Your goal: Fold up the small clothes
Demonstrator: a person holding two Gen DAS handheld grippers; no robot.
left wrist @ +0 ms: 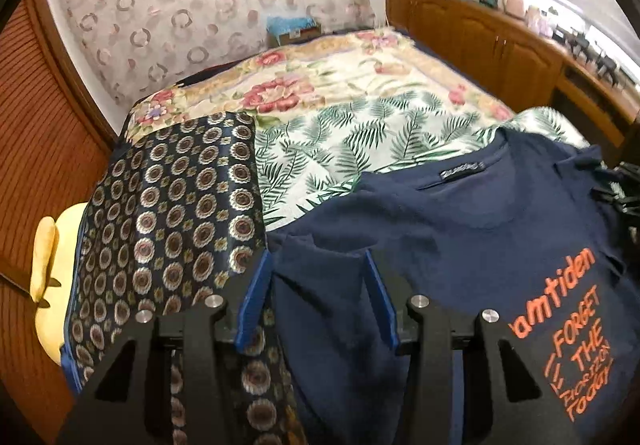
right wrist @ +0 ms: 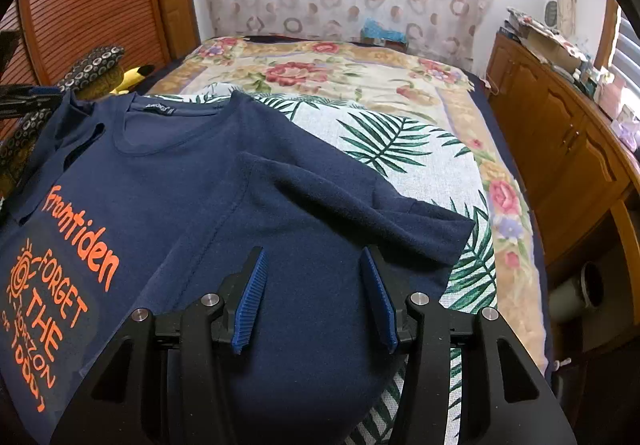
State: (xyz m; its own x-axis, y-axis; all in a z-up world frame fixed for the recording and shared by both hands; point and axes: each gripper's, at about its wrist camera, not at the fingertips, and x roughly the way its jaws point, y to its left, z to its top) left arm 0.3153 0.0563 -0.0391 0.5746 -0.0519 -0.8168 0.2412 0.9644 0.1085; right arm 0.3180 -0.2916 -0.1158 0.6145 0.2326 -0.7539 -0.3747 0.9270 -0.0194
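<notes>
Bedroom, bed (right wrist: 404, 93) under floral and palm-leaf covers, navy T-shirt (right wrist: 208, 181) spread face up across its near end.

Left claw (left wrist: 316, 273) gaping, gripping nothing, poised over left sleeve beside patterned cloth (left wrist: 172, 205); right claw (right wrist: 312, 269) likewise agape above right sleeve. Best pinching each sleeve edge, folding inward evenly. No containers clearly visible.
</notes>
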